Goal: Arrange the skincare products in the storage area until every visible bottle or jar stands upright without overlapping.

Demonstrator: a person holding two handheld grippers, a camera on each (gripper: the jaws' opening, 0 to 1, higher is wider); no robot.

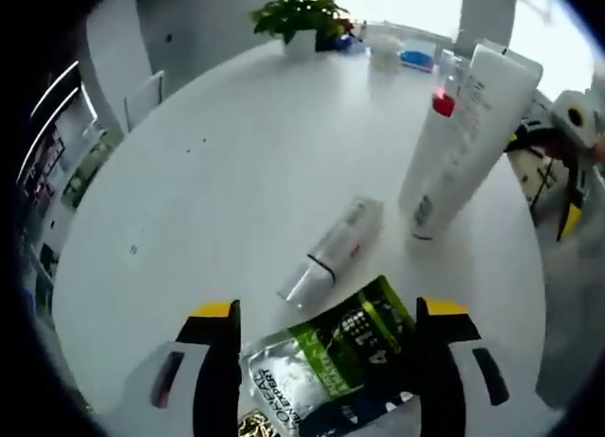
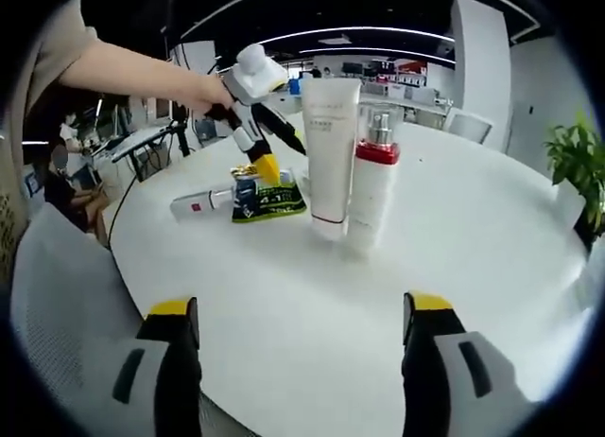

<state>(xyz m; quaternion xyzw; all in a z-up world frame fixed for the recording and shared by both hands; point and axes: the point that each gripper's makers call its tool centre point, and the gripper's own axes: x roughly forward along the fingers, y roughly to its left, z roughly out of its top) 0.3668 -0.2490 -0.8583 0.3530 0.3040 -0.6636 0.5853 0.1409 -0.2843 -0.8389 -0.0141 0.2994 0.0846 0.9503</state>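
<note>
A green sachet (image 1: 331, 354) lies flat on the white round table (image 1: 217, 172), between the wide-apart jaws of my left gripper (image 1: 329, 308), which is open. Just beyond it a small white tube (image 1: 331, 253) lies on its side. A tall white tube (image 1: 468, 139) stands upright, with a red-collared pump bottle (image 1: 442, 101) behind it. In the right gripper view the tall tube (image 2: 329, 153) and pump bottle (image 2: 373, 177) stand side by side. The sachet (image 2: 267, 199) and lying tube (image 2: 200, 204) are to their left under the left gripper (image 2: 267, 170). My right gripper (image 2: 302, 361) is open, well short of them.
A potted plant (image 1: 302, 11) and small items (image 1: 402, 51) sit at the table's far edge; the plant (image 2: 577, 163) also shows at the right. A person's hand (image 2: 203, 89) holds the left gripper. A grey chair back (image 2: 57, 295) is near the table edge.
</note>
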